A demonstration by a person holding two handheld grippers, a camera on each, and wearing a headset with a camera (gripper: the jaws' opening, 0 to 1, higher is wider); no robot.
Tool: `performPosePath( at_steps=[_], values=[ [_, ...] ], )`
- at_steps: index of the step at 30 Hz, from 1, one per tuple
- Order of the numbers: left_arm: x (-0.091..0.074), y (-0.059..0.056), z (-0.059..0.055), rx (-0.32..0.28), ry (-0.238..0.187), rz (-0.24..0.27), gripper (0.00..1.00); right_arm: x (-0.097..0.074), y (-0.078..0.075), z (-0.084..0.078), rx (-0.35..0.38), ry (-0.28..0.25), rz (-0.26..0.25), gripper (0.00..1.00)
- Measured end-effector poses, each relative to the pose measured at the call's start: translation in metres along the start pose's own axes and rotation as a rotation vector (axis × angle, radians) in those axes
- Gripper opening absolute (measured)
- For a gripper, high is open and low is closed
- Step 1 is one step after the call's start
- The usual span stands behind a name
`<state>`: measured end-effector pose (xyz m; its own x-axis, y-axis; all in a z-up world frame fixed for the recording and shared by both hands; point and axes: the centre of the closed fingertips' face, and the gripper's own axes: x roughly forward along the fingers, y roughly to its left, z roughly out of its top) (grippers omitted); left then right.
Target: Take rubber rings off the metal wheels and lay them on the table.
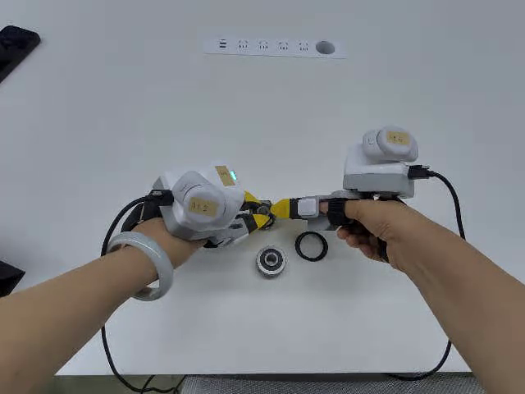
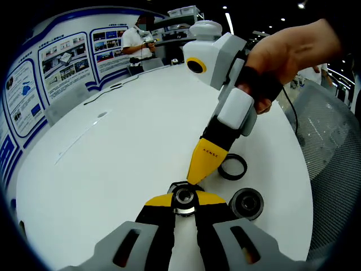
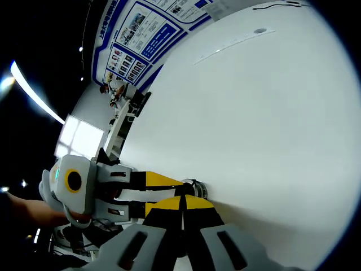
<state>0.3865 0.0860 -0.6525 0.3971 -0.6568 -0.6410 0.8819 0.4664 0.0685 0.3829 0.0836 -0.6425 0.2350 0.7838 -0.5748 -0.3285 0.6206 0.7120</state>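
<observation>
My left gripper [image 2: 184, 208] is shut on a small metal wheel [image 2: 184, 197] with a black rubber ring around it, held just above the white table [image 1: 123, 107]. My right gripper [image 2: 195, 178] comes in from the far side, its yellow jaws pressed together at the edge of that ring. In the right gripper view my right gripper [image 3: 181, 199] touches the wheel [image 3: 196, 189] head-on. In the head view the left gripper [image 1: 259, 217] and right gripper [image 1: 276, 208] meet tip to tip. A second ringed wheel [image 1: 270, 261] and a loose rubber ring [image 1: 311, 245] lie on the table below them.
A white power strip [image 1: 273, 46] lies at the table's far side and a dark object [image 1: 12, 45] at the far left corner. Black cables [image 1: 449, 205] trail from both grippers. The table's near edge [image 1: 246, 374] is close to the person's arms.
</observation>
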Motion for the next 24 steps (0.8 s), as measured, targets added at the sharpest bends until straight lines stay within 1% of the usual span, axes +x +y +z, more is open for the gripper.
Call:
performPosePath(
  at_steps=[5,6,7,8,9,10,11,13,15,21,23,24],
  values=[
    [0.000,0.000,0.000,0.001,0.001,0.000,0.13,0.000,0.002,-0.001,0.005,-0.002,0.006,0.02],
    [0.000,0.000,0.000,0.001,0.001,0.000,0.13,-0.001,0.003,-0.001,0.006,-0.002,0.012,0.02],
    [0.000,0.000,0.000,0.001,0.000,0.000,0.13,0.000,0.007,0.000,0.015,-0.011,0.029,0.02],
    [0.000,0.000,0.000,0.001,0.001,0.000,0.13,-0.001,0.009,-0.001,0.034,-0.004,0.038,0.02],
    [0.000,0.000,0.000,0.001,0.001,0.001,0.13,-0.001,0.010,-0.001,0.011,-0.005,0.036,0.02],
    [0.000,0.000,0.000,0.001,0.001,0.001,0.13,-0.001,0.011,-0.001,0.009,-0.008,0.040,0.02],
    [0.000,0.000,0.000,0.001,0.001,0.001,0.13,-0.001,0.014,0.002,0.033,-0.021,0.055,0.02],
    [0.000,0.000,0.000,0.002,0.001,0.001,0.13,-0.002,0.011,0.001,0.019,-0.019,0.044,0.02],
    [0.000,0.000,0.000,0.003,0.002,0.001,0.13,-0.002,0.010,0.001,0.031,-0.021,0.043,0.02],
    [0.000,0.000,0.000,0.004,0.000,-0.004,0.14,-0.003,0.004,0.000,0.033,-0.031,0.014,0.02],
    [0.000,0.000,0.002,0.012,-0.006,-0.002,0.14,-0.003,0.002,-0.001,0.035,-0.033,0.009,0.02],
    [0.000,0.000,0.004,0.012,-0.017,-0.002,0.14,-0.003,0.002,-0.002,0.035,-0.032,0.008,0.02]
  ],
)
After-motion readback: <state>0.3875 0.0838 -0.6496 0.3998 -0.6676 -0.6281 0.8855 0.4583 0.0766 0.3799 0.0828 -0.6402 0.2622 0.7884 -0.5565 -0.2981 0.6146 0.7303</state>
